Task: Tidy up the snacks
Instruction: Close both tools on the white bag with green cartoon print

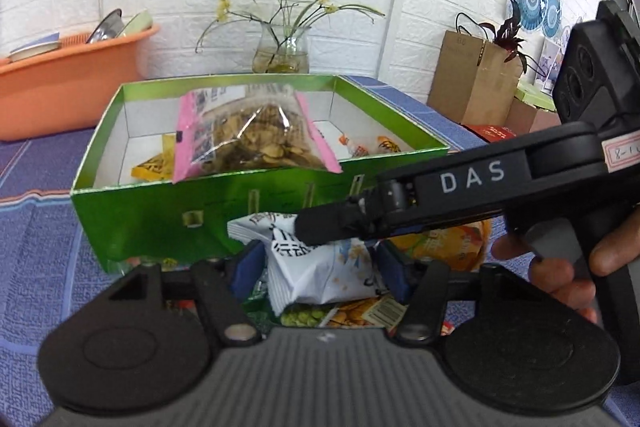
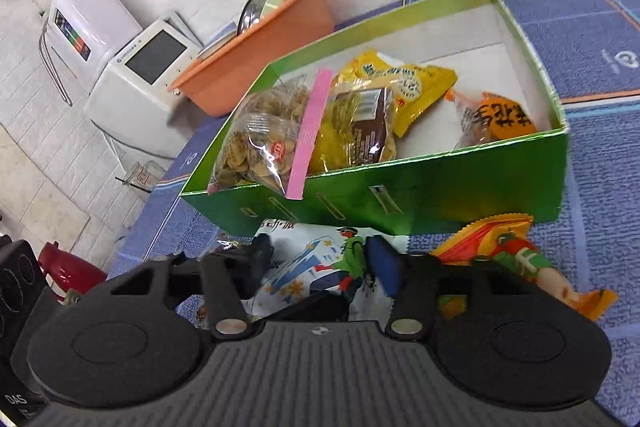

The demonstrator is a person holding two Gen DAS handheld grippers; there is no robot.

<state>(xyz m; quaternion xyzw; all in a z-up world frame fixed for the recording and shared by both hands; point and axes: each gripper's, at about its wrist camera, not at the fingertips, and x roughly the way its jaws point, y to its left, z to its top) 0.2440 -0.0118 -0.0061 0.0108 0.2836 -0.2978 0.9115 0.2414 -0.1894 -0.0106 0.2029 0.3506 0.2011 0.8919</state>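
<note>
The white snack bag (image 1: 320, 267) lies on the tabletop by the green box (image 1: 160, 203). Both tools (image 1: 316, 267) (image 2: 316, 263) sit spread around it. It looks light and crinkly (pinch the middle).

One green box (image 2: 420, 195), centre frame. Four snack packs inside: clear pink-strip bag (image 2: 260, 143), brown pack (image 2: 360, 131), yellow pack (image 2: 404, 83), orange pack (image 2: 500, 119). Two packs outside, lower frame: white (image 2: 316, 267), orange (image 2: 500, 247). One vase (image 1: 282, 53). One orange tub (image 1: 68, 83).

- Bright, even daylight is filling both views.
- Glare is glinting off the clear bag (image 2: 260, 143).
- Fisheye distortion is bending the edges; corners are darkening.
</note>
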